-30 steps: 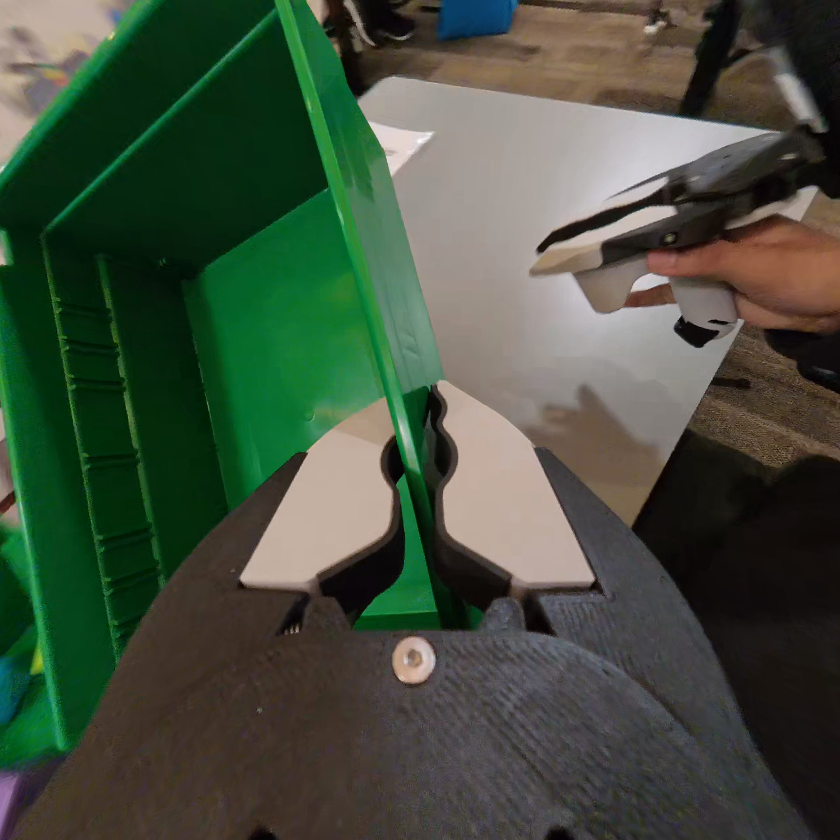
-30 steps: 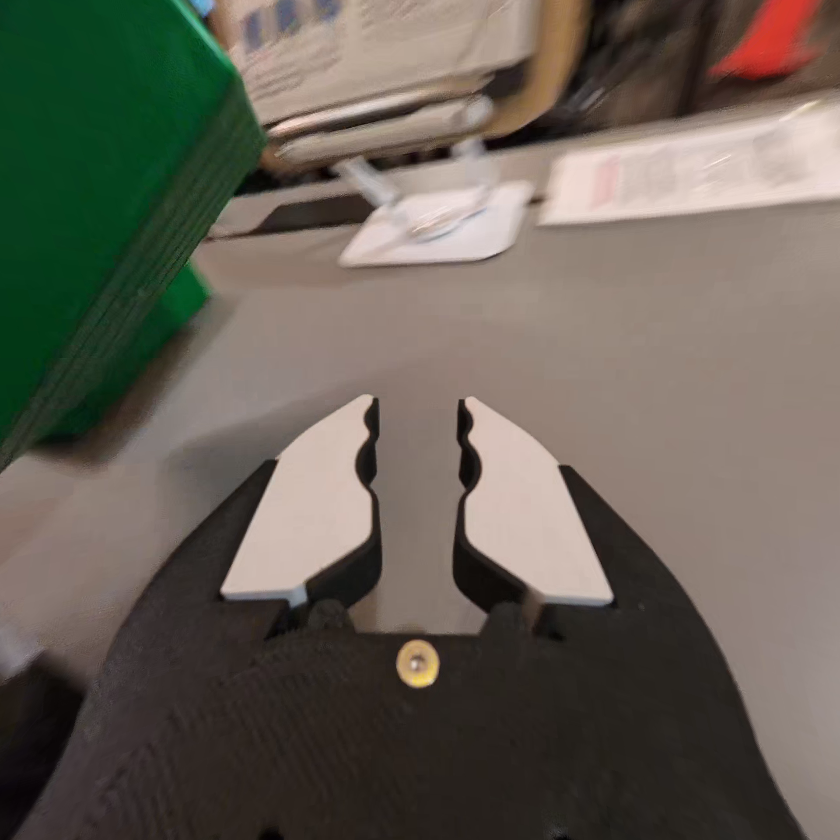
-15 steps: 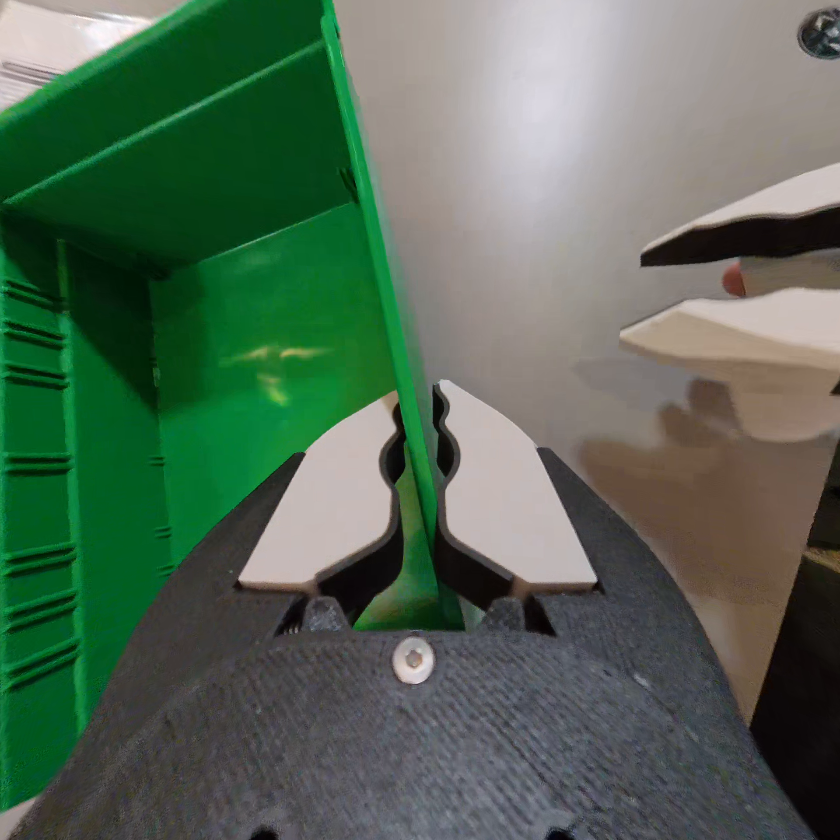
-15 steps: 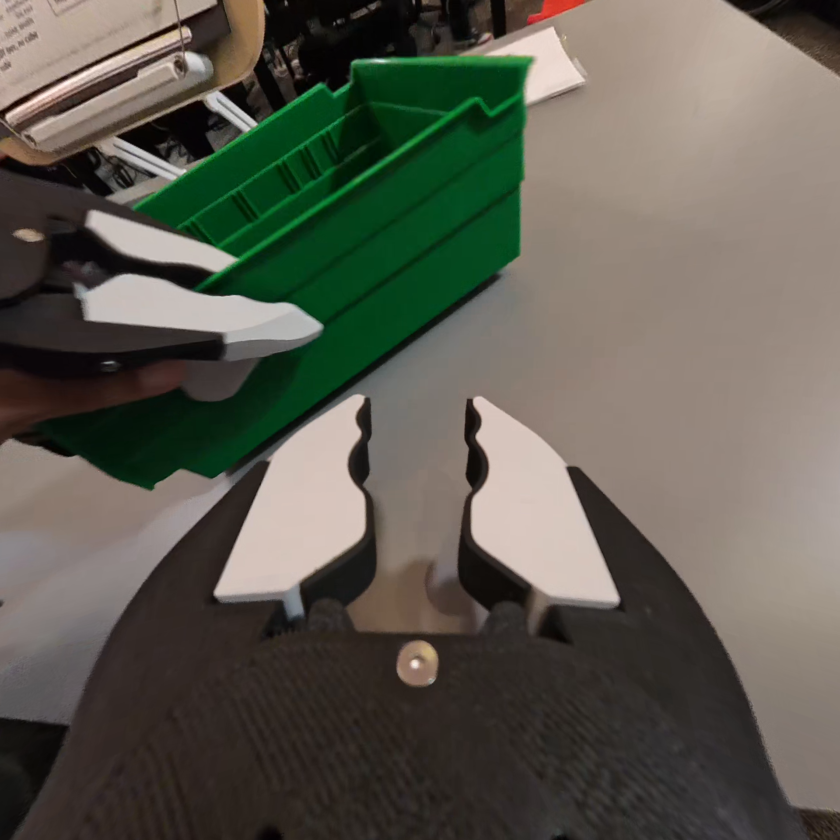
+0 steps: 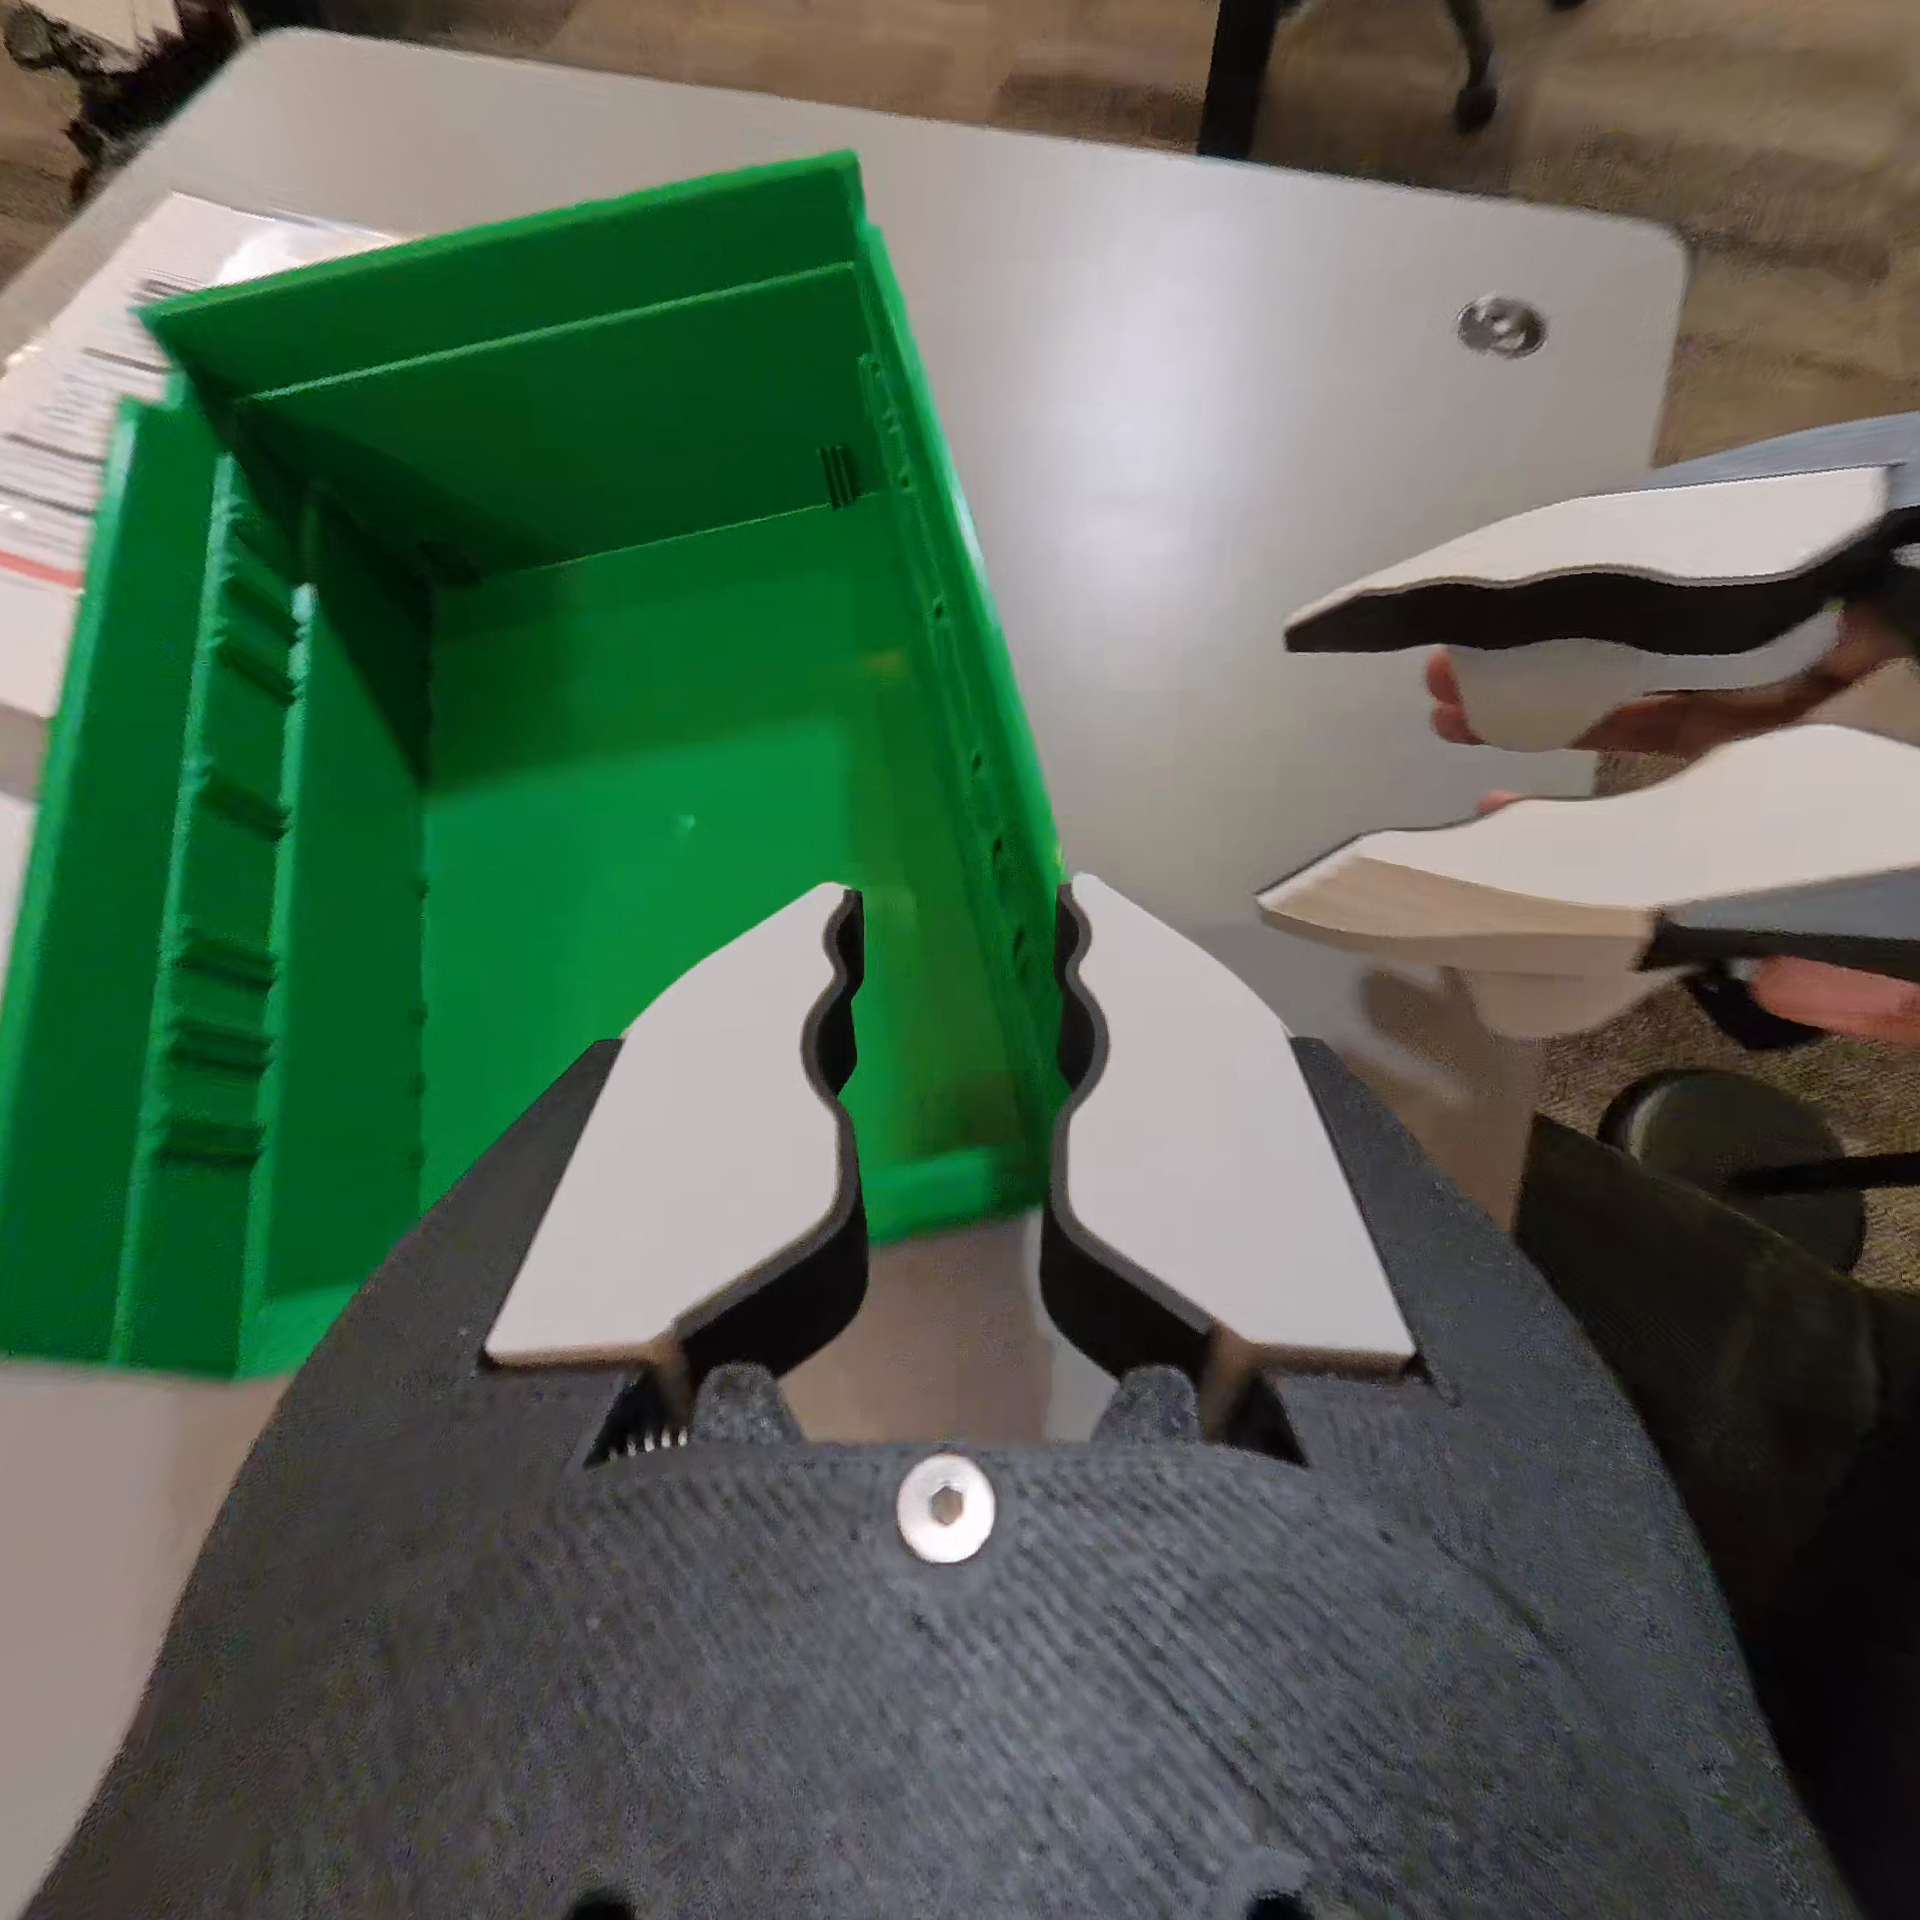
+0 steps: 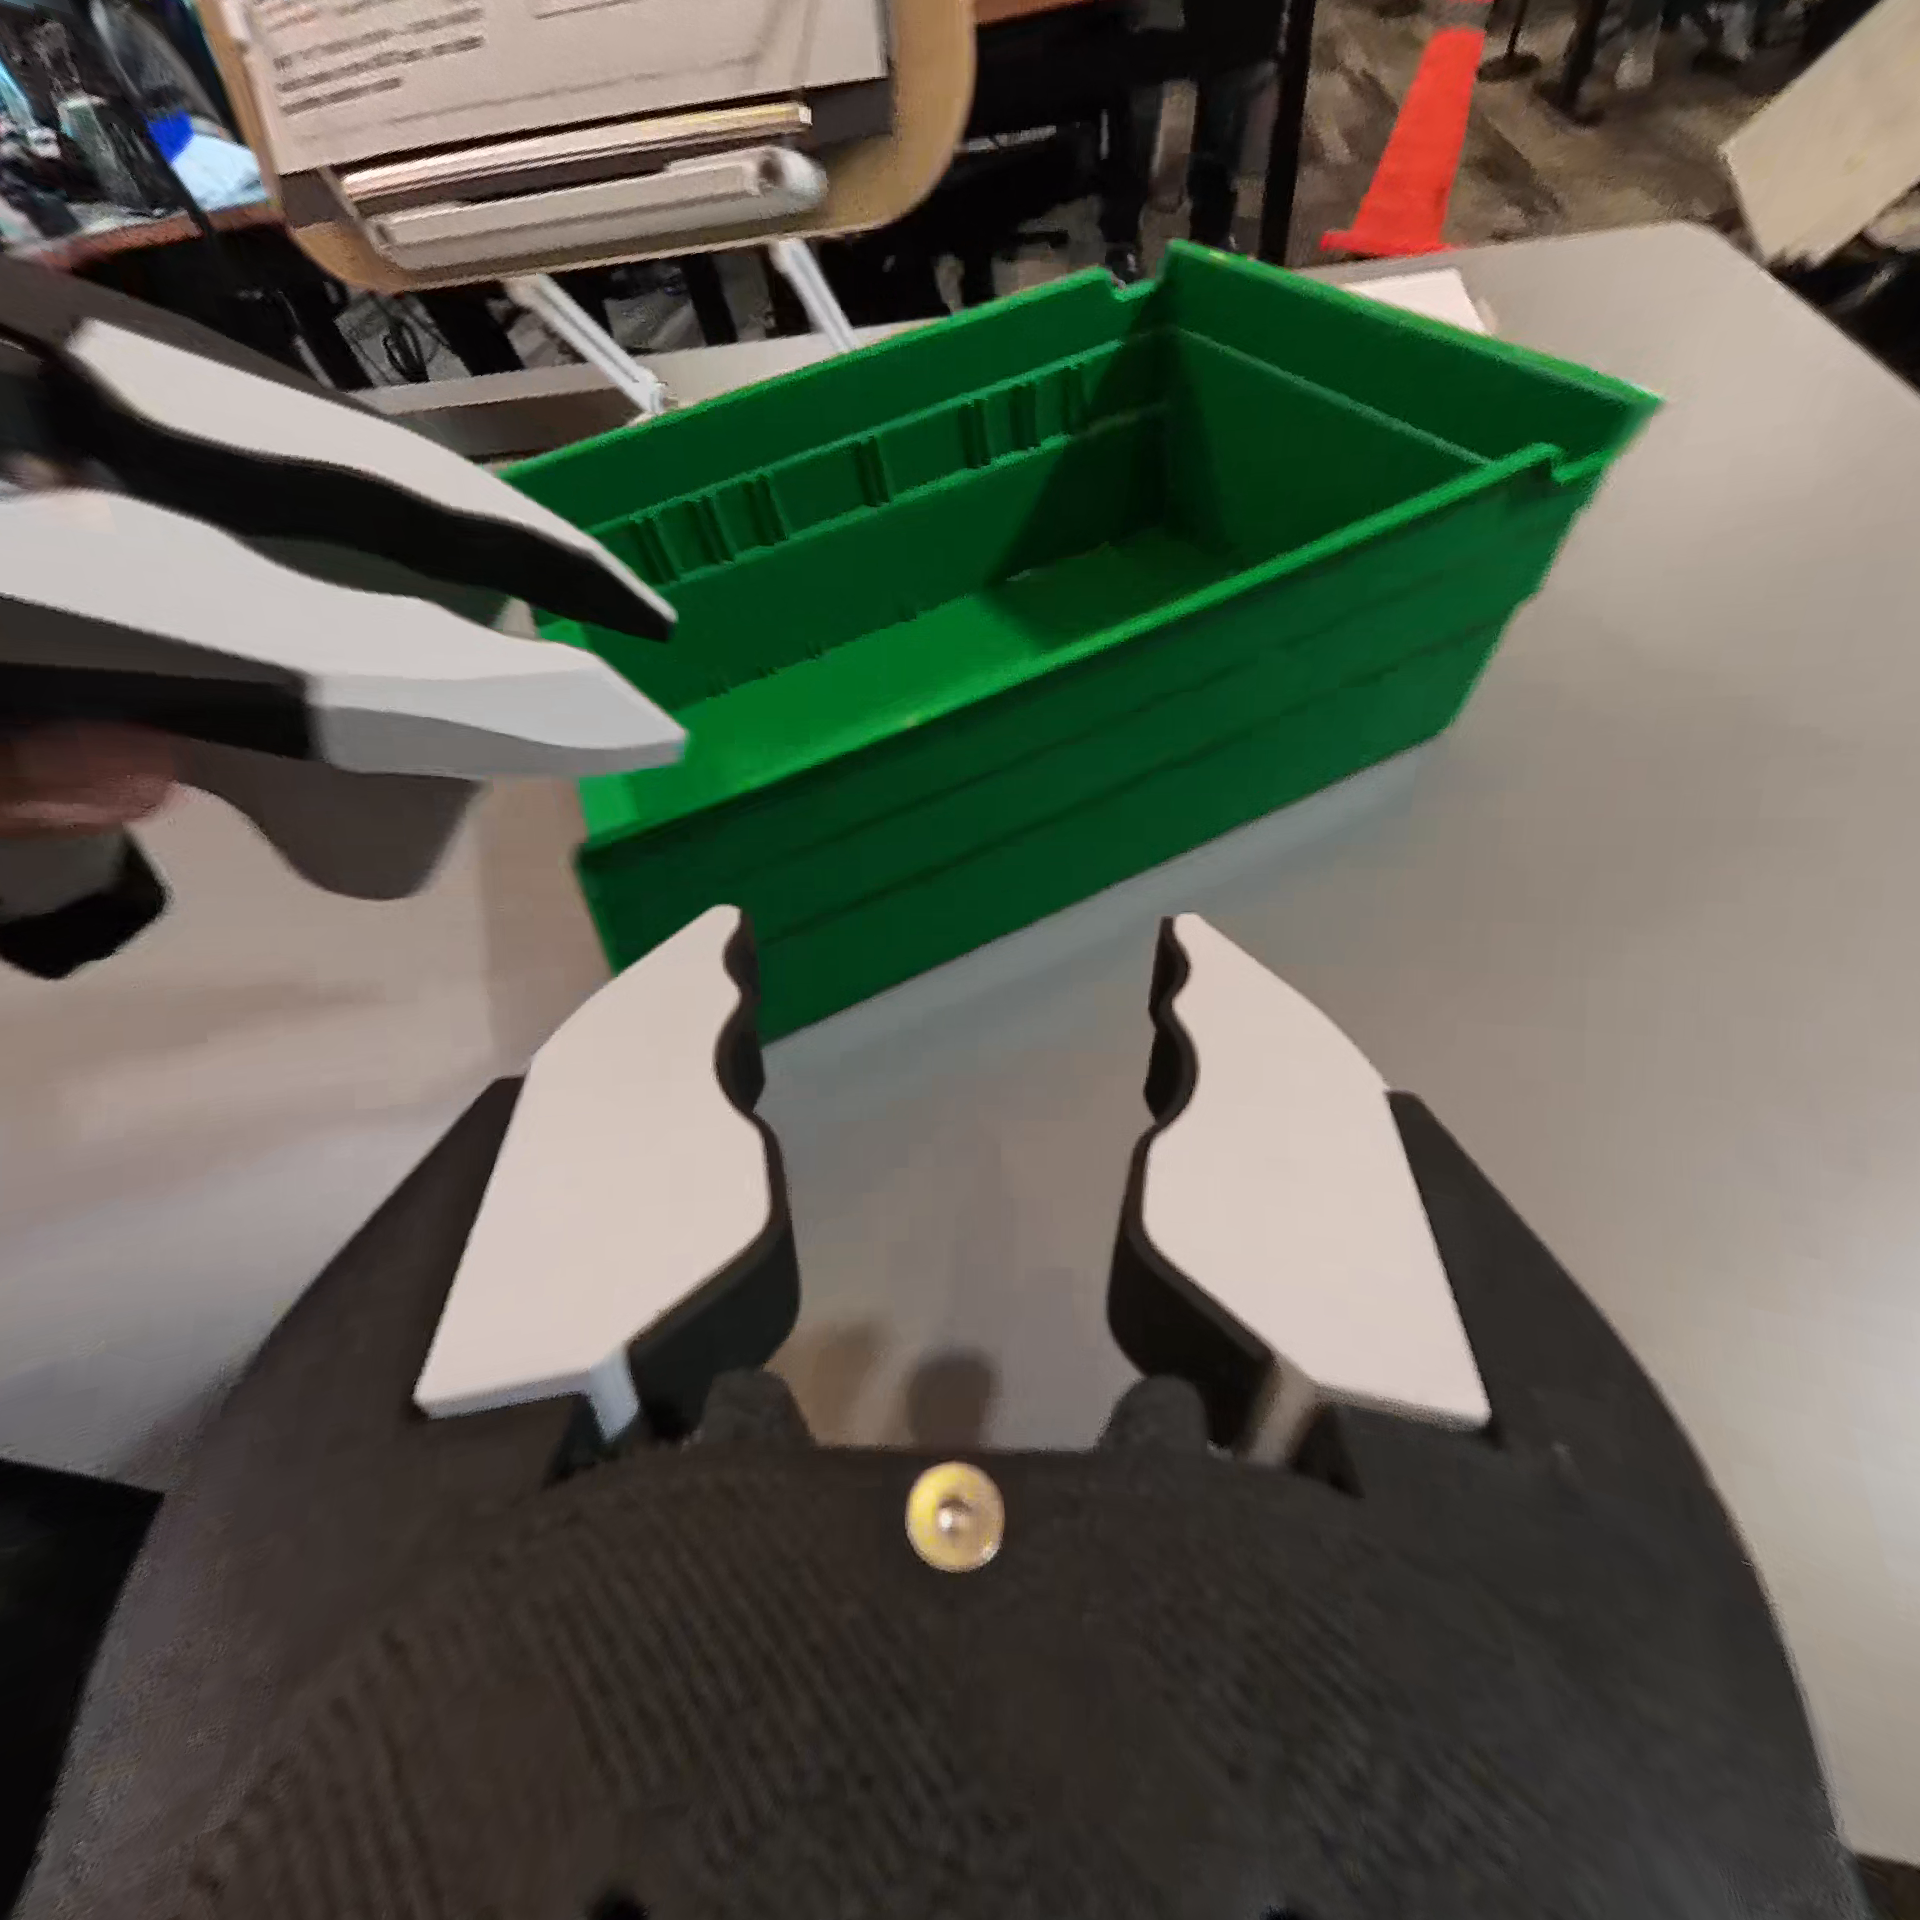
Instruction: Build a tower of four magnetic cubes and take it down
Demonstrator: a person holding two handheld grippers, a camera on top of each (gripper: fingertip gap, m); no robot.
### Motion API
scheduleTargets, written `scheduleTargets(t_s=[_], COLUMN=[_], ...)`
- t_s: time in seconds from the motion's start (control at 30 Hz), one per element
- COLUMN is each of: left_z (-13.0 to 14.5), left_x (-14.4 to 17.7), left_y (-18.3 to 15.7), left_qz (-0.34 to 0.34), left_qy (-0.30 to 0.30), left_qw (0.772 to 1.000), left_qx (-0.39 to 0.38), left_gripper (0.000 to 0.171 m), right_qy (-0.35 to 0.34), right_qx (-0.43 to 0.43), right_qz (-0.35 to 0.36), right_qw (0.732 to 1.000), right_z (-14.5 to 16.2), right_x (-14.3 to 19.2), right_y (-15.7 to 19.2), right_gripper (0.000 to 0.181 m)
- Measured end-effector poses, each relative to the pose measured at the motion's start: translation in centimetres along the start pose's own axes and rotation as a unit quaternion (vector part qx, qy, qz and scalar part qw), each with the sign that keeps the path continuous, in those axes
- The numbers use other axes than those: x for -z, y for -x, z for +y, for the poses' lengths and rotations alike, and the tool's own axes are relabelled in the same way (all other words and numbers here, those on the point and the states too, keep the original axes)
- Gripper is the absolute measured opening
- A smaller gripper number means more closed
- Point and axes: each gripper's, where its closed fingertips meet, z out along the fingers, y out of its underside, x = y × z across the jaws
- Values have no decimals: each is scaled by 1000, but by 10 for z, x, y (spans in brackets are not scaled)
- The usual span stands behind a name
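Note:
An empty green plastic bin (image 5: 582, 665) stands upright on the grey table (image 5: 1226, 416). My left gripper (image 5: 956, 914) is open and empty, just above the bin's near right corner, clear of its wall. It also shows at the left of the right wrist view (image 6: 644, 675), over the bin's near end. The bin (image 6: 1195, 665) lies ahead of my right gripper (image 6: 951, 935), which is open and empty above the bare table. The right gripper (image 5: 1288, 758) shows at the right of the left wrist view, held by a hand.
Printed papers (image 5: 73, 457) lie on the table left of the bin. A round metal grommet (image 5: 1501, 324) sits near the table's far right corner. Beyond the table are a chair with papers (image 6: 582, 135), an orange cone (image 6: 1423, 145) and carpet floor.
My left gripper has let go of the bin's side wall, opened and pulled back. The bin, tilted and held before, now rests flat on the table. My right gripper has opened wider.

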Motion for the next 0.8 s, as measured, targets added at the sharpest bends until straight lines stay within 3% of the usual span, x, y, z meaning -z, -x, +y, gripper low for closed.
scheduleTargets(t_s=[0.13,0.23,0.33,0.4,0.47,0.53,0.63,0.8], left_z=[30,68,114,135,147,152,163,157], left_x=[75,120,140,144,139,132,131,135], left_y=[29,61,88,90,89,85,89,87], left_qz=[-52,-119,-161,-153,-128,-98,-135,-151], left_qy=[-57,-71,-80,-116,-129,-102,-68,-81], left_qw=[997,990,979,967,960,967,974,974], left_qx=[15,32,99,165,212,213,169,148], left_gripper=[34,39,45,45,48,49,50,49], right_qy=[-24,-32,-10,9,19,15,13,31], right_qx=[38,-2,-61,-36,36,86,91,62], right_qz=[22,21,11,24,76,94,125,166], right_qw=[999,999,998,999,996,992,988,984], right_z=[-8,-9,1,9,11,6,0,-4], right_x=[-8,-19,-38,-53,-61,-62,-56,-41], right_y=[36,56,68,67,51,37,5,-63], right_gripper=[85,88,94,93,80,79,53,18])
